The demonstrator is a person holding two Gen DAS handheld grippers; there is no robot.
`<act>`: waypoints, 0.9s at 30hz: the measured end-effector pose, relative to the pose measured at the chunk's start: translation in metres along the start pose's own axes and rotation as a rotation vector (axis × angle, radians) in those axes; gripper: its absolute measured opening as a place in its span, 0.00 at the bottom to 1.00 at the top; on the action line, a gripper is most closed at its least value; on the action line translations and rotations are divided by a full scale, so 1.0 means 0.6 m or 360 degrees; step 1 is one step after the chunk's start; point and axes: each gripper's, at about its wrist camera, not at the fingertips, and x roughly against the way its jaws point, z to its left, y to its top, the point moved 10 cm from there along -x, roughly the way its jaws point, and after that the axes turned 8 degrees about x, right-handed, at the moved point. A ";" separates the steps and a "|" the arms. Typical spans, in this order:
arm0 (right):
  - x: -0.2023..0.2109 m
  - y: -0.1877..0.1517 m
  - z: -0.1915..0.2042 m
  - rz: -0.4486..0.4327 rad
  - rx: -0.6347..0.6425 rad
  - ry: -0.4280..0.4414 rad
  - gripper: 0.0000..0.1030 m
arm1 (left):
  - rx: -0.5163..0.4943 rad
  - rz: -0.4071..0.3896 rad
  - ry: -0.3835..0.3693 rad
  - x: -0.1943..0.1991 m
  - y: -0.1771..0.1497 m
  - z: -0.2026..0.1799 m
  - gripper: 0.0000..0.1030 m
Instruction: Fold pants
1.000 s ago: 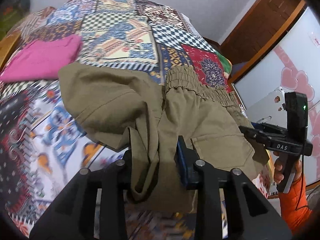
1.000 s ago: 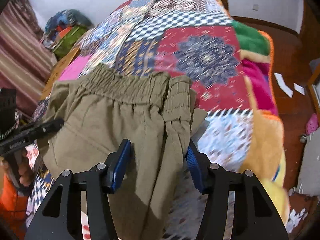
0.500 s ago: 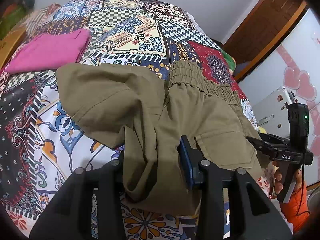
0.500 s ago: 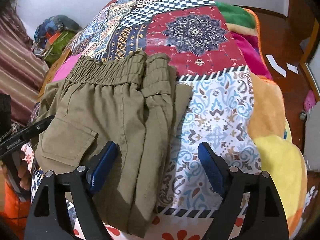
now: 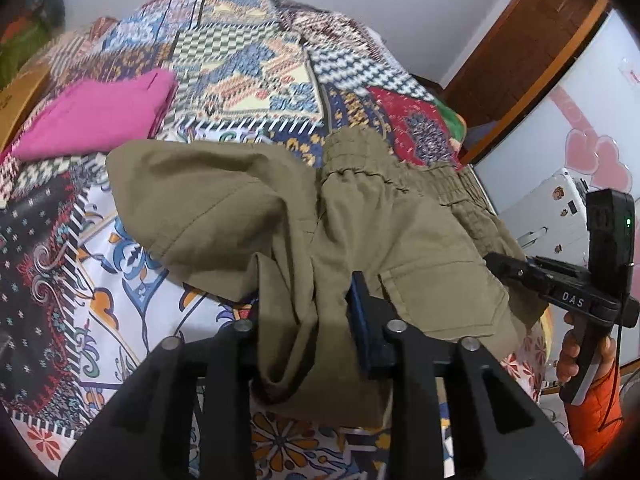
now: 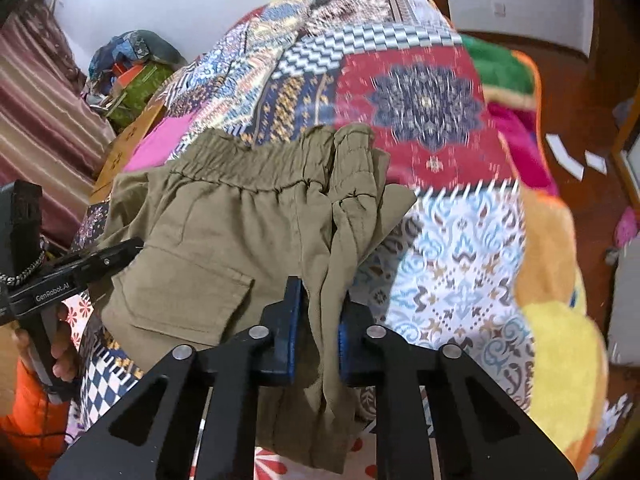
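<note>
Olive-green pants [image 5: 400, 240] lie partly folded on a patchwork bedspread [image 5: 240, 68], elastic waistband toward the far side, back pocket facing up. My left gripper [image 5: 306, 312] is shut on a bunched fold of the pants at their near left edge. My right gripper [image 6: 316, 312] is shut on the pants [image 6: 240, 232] at their near right edge, fabric pinched between its blue pads. Each gripper shows in the other's view: the right gripper [image 5: 504, 266] at the far right, the left gripper [image 6: 128, 246] at the left.
A folded pink garment [image 5: 96, 116] lies on the bed at the far left. A yellow and orange blanket [image 6: 560, 320] hangs over the bed's right side. Bags and boxes [image 6: 136, 76] are piled by the curtain. A wooden door [image 5: 520, 44] stands behind.
My right gripper was open half a second ago and has now shut on the pants' right edge. My left gripper has kept its hold. Both views have shifted slightly.
</note>
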 end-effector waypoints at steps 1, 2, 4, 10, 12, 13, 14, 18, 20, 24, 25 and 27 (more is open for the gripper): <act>0.007 0.005 0.004 -0.0015 0.0005 -0.0008 0.11 | -0.0015 -0.0014 0.0002 0.006 0.002 -0.005 0.25; 0.008 0.011 0.006 -0.0024 0.0008 -0.0009 0.11 | -0.0033 -0.0030 0.0004 0.013 0.002 -0.010 0.23; 0.018 0.018 0.012 -0.0051 0.0015 -0.0015 0.11 | -0.0055 -0.0067 -0.0003 0.030 0.006 -0.018 0.22; 0.050 0.046 0.044 -0.0137 0.0125 -0.0080 0.10 | -0.0064 -0.0162 -0.0028 0.080 0.025 -0.024 0.20; 0.060 0.056 0.058 -0.0166 0.0166 -0.0097 0.10 | -0.0062 -0.0196 -0.0030 0.097 0.033 -0.020 0.20; 0.064 0.063 0.065 -0.0180 0.0180 -0.0100 0.10 | -0.0062 -0.0209 -0.0030 0.104 0.037 -0.019 0.20; 0.068 0.070 0.072 -0.0195 0.0192 -0.0101 0.10 | -0.0061 -0.0224 -0.0031 0.112 0.040 -0.016 0.20; 0.078 0.098 0.101 -0.0250 0.0251 -0.0108 0.10 | -0.0044 -0.0298 -0.0030 0.148 0.057 0.002 0.20; 0.082 0.114 0.121 -0.0279 0.0288 -0.0110 0.10 | -0.0029 -0.0333 -0.0031 0.165 0.066 0.016 0.20; 0.077 0.144 0.156 -0.0325 0.0351 -0.0108 0.10 | 0.0012 -0.0399 -0.0024 0.197 0.089 0.052 0.20; 0.074 0.154 0.168 -0.0333 0.0368 -0.0104 0.10 | 0.0017 -0.0412 -0.0021 0.204 0.093 0.061 0.20; 0.070 0.167 0.183 -0.0345 0.0390 -0.0094 0.10 | 0.0032 -0.0441 -0.0009 0.217 0.107 0.079 0.20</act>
